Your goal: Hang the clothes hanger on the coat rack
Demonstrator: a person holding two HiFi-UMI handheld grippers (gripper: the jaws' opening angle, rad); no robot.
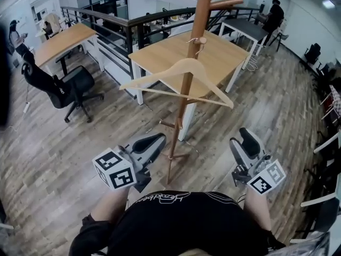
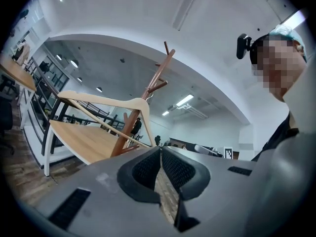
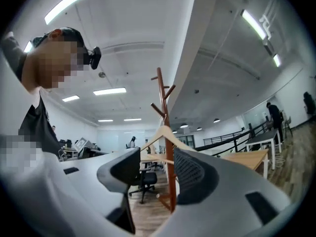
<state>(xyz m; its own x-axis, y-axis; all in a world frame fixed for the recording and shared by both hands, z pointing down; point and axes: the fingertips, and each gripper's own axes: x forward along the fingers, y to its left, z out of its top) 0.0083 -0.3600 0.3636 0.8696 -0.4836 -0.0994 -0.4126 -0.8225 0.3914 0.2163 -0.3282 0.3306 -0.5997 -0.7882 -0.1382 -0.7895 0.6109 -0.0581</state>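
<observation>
**OP:** My right gripper point(image 1: 246, 138) has its jaws wide apart with nothing between them. My left gripper point(image 1: 154, 141) is pinched together and empty too. Both are low and close to me. The pale wooden clothes hanger point(image 1: 178, 76) hangs by its metal hook point(image 1: 197, 40) off a peg on the tall reddish-brown wooden coat rack point(image 1: 204, 4). Looks done to me?

**Reply:** Pretty much. I'd keep both grippers well clear of the hanger's arms, since one bump could swing it off. Also check that the hook sits fully over that peg.

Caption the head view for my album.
Wooden hanger on the coat rack; left gripper shut, right gripper open, both empty.
</observation>
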